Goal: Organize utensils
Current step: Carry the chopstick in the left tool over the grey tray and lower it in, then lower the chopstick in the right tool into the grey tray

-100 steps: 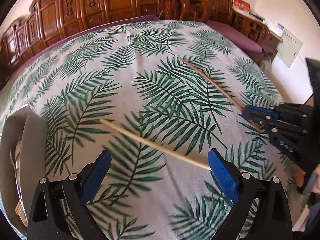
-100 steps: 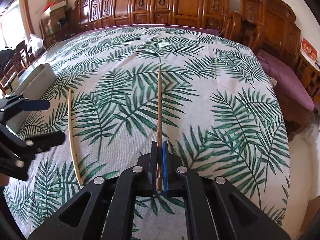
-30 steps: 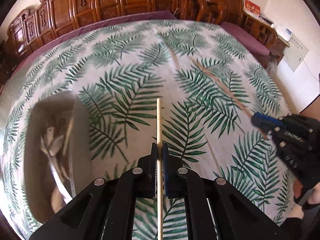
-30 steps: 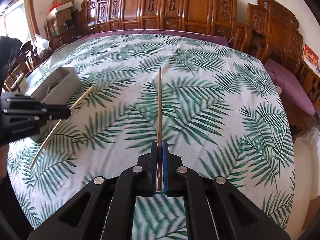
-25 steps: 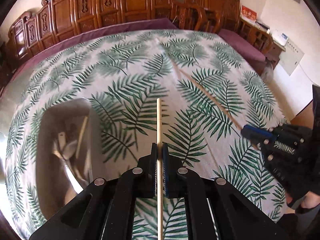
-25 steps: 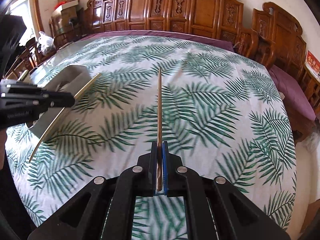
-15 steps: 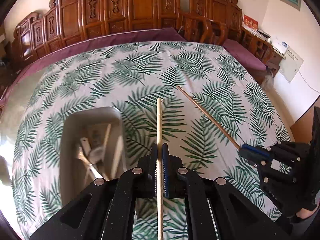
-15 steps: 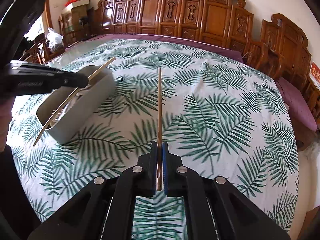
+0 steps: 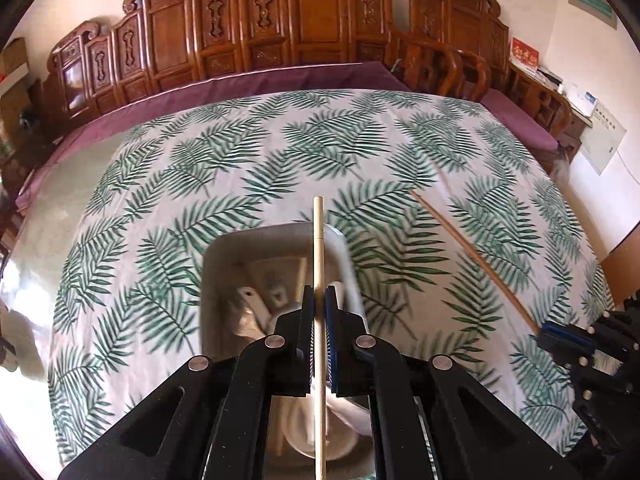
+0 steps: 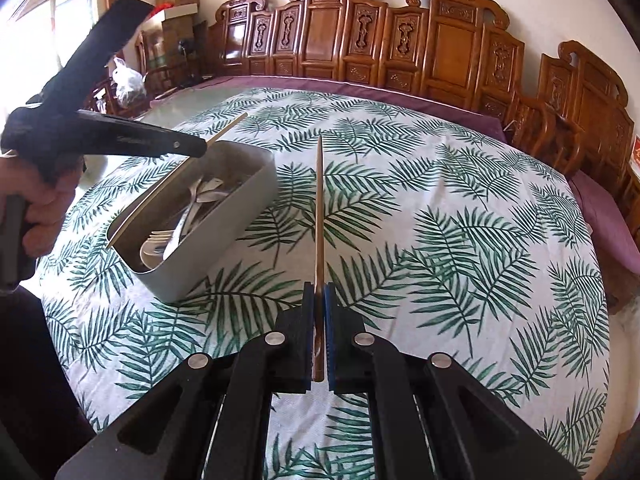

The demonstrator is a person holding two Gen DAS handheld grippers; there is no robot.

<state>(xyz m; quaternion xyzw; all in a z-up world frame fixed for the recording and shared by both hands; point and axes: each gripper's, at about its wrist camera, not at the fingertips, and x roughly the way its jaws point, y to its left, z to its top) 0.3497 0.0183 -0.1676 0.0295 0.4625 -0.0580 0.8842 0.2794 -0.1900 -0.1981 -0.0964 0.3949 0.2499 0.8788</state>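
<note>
My left gripper [image 9: 319, 300] is shut on a pale chopstick [image 9: 318, 240] and holds it above the grey utensil box [image 9: 224, 248]; it also shows in the right wrist view [image 10: 196, 150], with the chopstick [image 10: 160, 196] lying along the box's [image 10: 240, 208] length. White spoons and forks [image 10: 176, 224] lie in the box. My right gripper [image 10: 319, 292] is shut on a dark brown chopstick [image 10: 319, 200] held above the cloth right of the box. It shows at the right in the left wrist view [image 9: 552, 334], with its chopstick [image 9: 472, 260].
A round table with a palm-leaf cloth [image 10: 460, 220] carries the box. Carved wooden chairs [image 10: 400, 48] ring the far side, with a purple cushion [image 9: 520, 120] on one. A person's hand [image 10: 36, 200] holds the left gripper.
My left gripper closed on the pale chopstick, lifted it and carried it left until it is over the box. My right gripper rose with the dark chopstick.
</note>
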